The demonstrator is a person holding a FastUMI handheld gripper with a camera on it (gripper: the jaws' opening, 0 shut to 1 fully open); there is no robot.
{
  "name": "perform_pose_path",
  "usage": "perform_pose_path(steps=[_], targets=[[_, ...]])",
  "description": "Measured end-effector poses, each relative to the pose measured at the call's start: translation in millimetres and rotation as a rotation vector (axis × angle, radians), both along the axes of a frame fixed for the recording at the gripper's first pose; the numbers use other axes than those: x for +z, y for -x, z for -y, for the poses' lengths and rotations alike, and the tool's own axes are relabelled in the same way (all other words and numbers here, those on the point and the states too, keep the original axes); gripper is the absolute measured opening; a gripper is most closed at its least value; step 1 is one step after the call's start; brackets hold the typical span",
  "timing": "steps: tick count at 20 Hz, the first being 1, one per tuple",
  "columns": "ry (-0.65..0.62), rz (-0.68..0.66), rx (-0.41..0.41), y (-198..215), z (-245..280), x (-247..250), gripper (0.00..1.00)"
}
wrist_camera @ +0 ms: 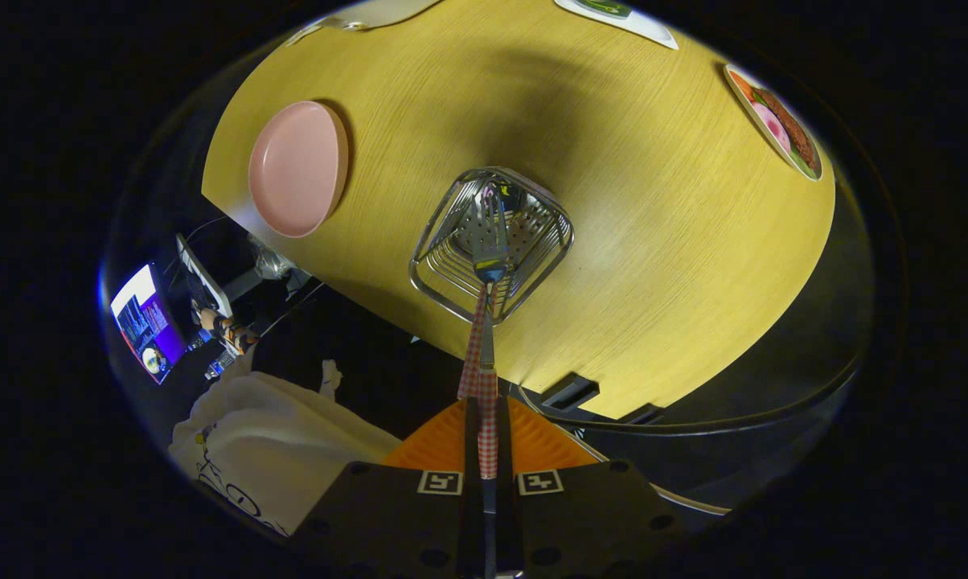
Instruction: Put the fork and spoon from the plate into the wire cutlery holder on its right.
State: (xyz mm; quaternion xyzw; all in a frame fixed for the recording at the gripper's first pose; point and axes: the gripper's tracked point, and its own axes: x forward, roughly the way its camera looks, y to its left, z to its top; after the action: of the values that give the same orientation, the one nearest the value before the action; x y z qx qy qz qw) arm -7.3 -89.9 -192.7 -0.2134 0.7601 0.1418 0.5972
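My gripper points down at a wooden table and is shut on the red-checked handle of a fork. The handle runs straight out from between the fingers. The fork's tined head hangs over the open top of the wire cutlery holder, roughly at its middle, and I cannot tell how deep it reaches. Something else seems to lie inside the holder behind the fork head, too unclear to name. The pink plate sits left of the holder with nothing on it.
The table's near edge runs just below the holder. Off the table to the left are a lit screen and a white cloth bag. A plate with pictured food and a white plate sit at the far side.
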Motion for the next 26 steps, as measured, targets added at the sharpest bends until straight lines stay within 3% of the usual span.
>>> perform_pose_path(steps=[5,7,8,9,10,11,14,16,26], targets=[[-0.033,0.009,-0.030,-9,-9,-1,0.16],[-0.044,0.049,-0.050,-15,-10,0,0.36],[-0.053,0.063,-0.065,-16,-10,3,0.55],[-0.070,0.086,-0.082,-17,-9,4,0.61],[-0.087,0.105,-0.095,-16,-9,6,0.77],[-0.105,0.121,-0.105,-14,-9,10,0.86],[-0.180,0.217,-0.131,-13,-14,21,0.88],[-0.251,0.297,-0.162,-13,-23,32,0.99],[-0.458,0.657,-0.301,1,-33,104,1.00]])
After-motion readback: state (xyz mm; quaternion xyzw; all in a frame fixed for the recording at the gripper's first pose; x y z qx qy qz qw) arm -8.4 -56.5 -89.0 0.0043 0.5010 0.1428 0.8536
